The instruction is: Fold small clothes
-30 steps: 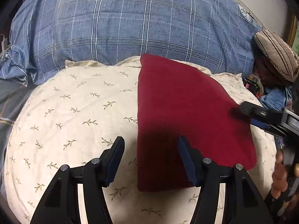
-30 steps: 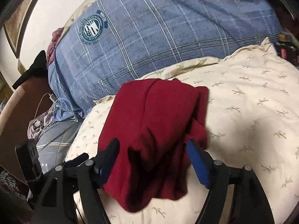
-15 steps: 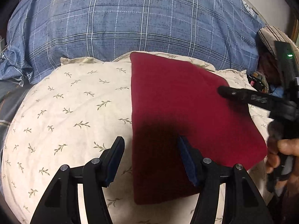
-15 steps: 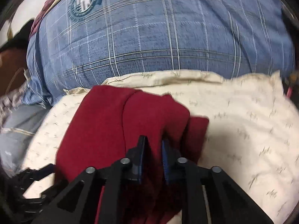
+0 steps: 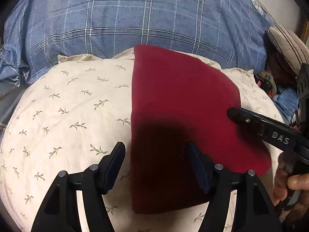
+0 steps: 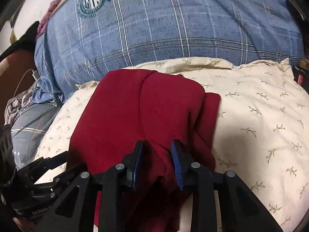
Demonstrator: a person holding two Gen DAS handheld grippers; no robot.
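A dark red cloth (image 5: 183, 104) lies on a cream pillow (image 5: 73, 106) printed with small leaf sprigs. Behind the pillow sits a large blue plaid pillow (image 5: 135, 17) with a round crest on it.

In the left wrist view the cloth looks flat and smooth, with a straight left edge running down the middle of the cream pillow. The left tongs (image 5: 155, 166) hang above the near left part of the cloth, and their jaws are opening, spread wide with one finger over the bare pillow and the other over the red fabric. Nothing is pinched between them, and their shadow falls dark on the cloth below.

The right tongs (image 6: 156, 161) come in from the right side of the cloth, held by a hand (image 5: 289, 185) seen at the edge of the left wrist view. In the right wrist view their jaws stand narrow with a raised bunch of red fabric between the blue pads (image 6: 176, 164); they seem to be pinching it, though the pads' contact is hard to make out. From this side the cloth shows a folded layer on top and a loose flap towards the right.
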